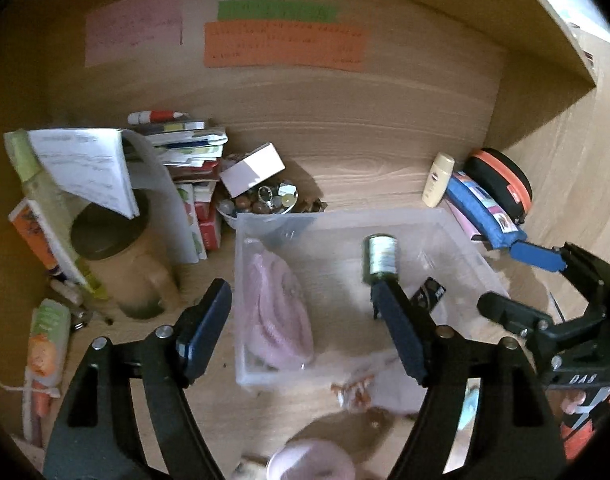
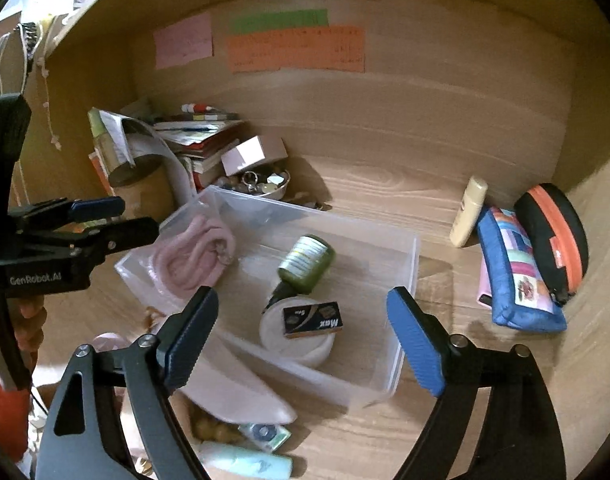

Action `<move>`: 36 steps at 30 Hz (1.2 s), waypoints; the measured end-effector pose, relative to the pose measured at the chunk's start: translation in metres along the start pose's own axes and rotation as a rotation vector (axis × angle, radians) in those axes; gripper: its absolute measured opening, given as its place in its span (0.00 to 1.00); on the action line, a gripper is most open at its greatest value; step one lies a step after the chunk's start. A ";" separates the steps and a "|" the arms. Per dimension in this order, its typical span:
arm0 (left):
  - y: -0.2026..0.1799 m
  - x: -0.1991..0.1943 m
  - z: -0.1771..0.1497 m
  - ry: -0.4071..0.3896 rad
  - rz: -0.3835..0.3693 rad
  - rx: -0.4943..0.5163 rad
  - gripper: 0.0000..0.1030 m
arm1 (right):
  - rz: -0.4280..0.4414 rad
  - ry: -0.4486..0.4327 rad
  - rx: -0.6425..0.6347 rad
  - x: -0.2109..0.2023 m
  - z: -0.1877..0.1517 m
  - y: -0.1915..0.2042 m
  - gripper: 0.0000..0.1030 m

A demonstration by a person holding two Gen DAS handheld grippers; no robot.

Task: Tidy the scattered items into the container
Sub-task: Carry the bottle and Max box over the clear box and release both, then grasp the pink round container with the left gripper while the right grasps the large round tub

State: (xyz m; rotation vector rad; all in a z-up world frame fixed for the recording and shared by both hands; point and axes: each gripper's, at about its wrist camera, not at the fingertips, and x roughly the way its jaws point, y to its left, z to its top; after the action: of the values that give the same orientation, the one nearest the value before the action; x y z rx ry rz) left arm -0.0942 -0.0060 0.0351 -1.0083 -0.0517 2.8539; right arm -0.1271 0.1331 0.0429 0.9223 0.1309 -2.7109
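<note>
A clear plastic container (image 2: 405, 280) sits on the wooden shelf; it also shows in the left wrist view (image 1: 241, 280). Inside lie a pink coiled cord (image 2: 193, 260), a green bottle (image 2: 305, 260), a white round jar (image 2: 297, 344) and a small black "Max" box (image 2: 311, 320) on the jar. My right gripper (image 2: 301, 340) is open and empty above the container's near edge. My left gripper (image 1: 301, 312) is open and empty above the container; it shows at the left of the right wrist view (image 2: 121, 216).
A blue pencil case (image 2: 517, 276), a black-and-orange case (image 2: 553, 240) and a cream tube (image 2: 469, 212) lie at the right. Books (image 1: 185, 152), a bowl of beads (image 1: 261, 200) and a brown jar (image 1: 117, 248) crowd the left. Small items (image 2: 241, 440) lie in front of the container.
</note>
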 end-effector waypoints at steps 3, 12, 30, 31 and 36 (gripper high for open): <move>0.000 -0.012 -0.009 -0.006 0.013 0.013 0.74 | -0.007 -0.009 0.004 -0.011 -0.007 0.004 0.82; 0.006 -0.038 -0.039 0.007 0.040 0.010 0.76 | -0.013 0.009 -0.014 -0.031 -0.031 0.017 0.82; 0.025 -0.049 -0.118 0.149 0.034 -0.028 0.76 | 0.082 0.125 -0.112 -0.022 -0.078 0.078 0.83; 0.024 -0.050 -0.122 0.147 0.029 -0.035 0.76 | 0.094 0.130 -0.110 -0.021 -0.080 0.080 0.83; 0.025 -0.051 -0.136 0.156 0.018 -0.049 0.76 | 0.145 0.172 -0.107 -0.007 -0.091 0.090 0.83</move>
State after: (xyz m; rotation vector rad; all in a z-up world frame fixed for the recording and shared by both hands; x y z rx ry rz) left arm 0.0284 -0.0373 -0.0404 -1.2432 -0.1002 2.7920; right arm -0.0429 0.0642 -0.0245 1.0868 0.2312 -2.4651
